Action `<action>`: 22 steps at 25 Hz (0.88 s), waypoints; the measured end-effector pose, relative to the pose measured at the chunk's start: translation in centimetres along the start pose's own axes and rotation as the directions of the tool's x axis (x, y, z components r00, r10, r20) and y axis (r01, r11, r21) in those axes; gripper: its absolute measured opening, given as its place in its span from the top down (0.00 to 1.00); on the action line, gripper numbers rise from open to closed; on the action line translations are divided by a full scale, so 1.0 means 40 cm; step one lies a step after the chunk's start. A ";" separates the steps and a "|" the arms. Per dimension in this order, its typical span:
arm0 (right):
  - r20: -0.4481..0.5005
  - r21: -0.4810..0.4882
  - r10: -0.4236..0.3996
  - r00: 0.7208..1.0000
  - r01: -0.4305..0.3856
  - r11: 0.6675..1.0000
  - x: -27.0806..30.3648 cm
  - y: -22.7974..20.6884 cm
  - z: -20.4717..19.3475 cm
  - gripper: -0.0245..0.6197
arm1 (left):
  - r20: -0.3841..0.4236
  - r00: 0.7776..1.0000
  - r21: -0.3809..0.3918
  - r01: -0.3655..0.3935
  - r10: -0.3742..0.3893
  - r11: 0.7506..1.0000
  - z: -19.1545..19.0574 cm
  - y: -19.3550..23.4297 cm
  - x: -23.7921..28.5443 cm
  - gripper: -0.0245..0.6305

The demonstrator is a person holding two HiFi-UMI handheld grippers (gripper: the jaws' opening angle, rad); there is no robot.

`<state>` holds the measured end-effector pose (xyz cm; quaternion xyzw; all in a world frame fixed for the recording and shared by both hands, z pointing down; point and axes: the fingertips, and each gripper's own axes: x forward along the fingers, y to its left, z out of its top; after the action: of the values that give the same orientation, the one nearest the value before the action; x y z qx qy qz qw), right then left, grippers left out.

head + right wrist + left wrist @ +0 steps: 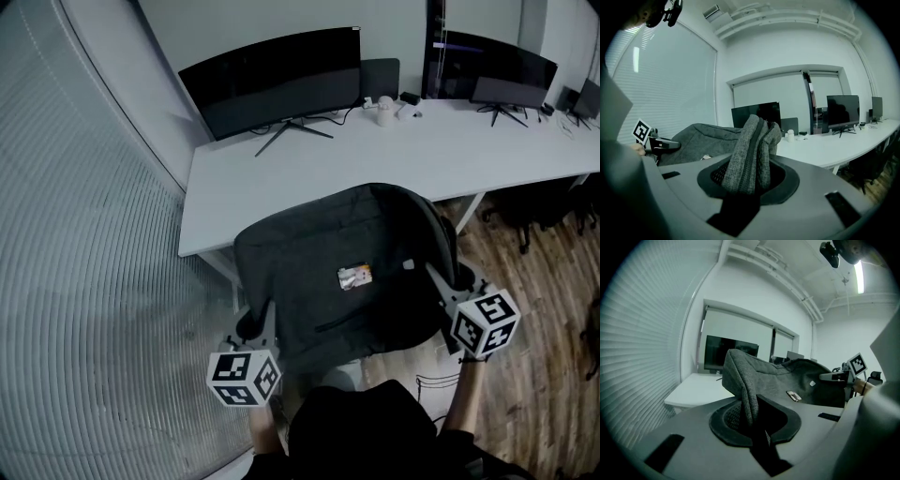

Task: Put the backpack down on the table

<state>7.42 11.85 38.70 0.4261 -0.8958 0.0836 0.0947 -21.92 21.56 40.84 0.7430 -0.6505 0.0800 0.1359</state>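
Observation:
A dark grey backpack (342, 272) hangs in the air between both grippers, its far end over the near edge of the white table (281, 178). A small label sits on its upper face. My left gripper (265, 323) is shut on the pack's left edge; in the left gripper view a thin fold of the backpack (745, 380) runs between the jaws. My right gripper (441, 291) is shut on the right edge, where a thick bunch of the backpack (752, 154) with a zip fills the jaws. The far side of the pack is hidden.
Two dark monitors (281, 84) (487, 70) stand at the back of the table, with a white cup (384, 112) and small items between them. A window blind (84, 281) fills the left. Wooden floor (534, 375) and dark chairs (553, 211) lie on the right.

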 end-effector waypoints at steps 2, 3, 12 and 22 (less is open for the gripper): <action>-0.004 0.008 -0.014 1.000 0.014 1.000 0.010 -0.015 0.004 0.80 | -0.004 1.000 0.000 0.014 -0.014 1.000 0.009 0.002 0.028 0.90; -0.006 0.013 -0.022 1.000 0.022 1.000 0.021 -0.028 0.009 0.80 | -0.007 1.000 0.001 0.022 -0.022 1.000 0.019 0.004 0.051 0.90; -0.014 0.035 -0.112 0.994 0.113 0.993 0.101 -0.137 0.060 0.80 | -0.019 0.993 0.012 0.120 -0.119 0.993 0.092 0.014 0.249 0.90; 0.007 0.092 -0.188 0.982 0.186 0.978 0.159 -0.247 0.096 0.79 | -0.029 0.978 0.028 0.210 -0.209 0.977 0.170 0.004 0.429 0.90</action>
<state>10.82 0.06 37.18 0.5129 -0.8478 0.1117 0.0756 -20.05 3.25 39.47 0.8083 -0.5655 0.0849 0.1403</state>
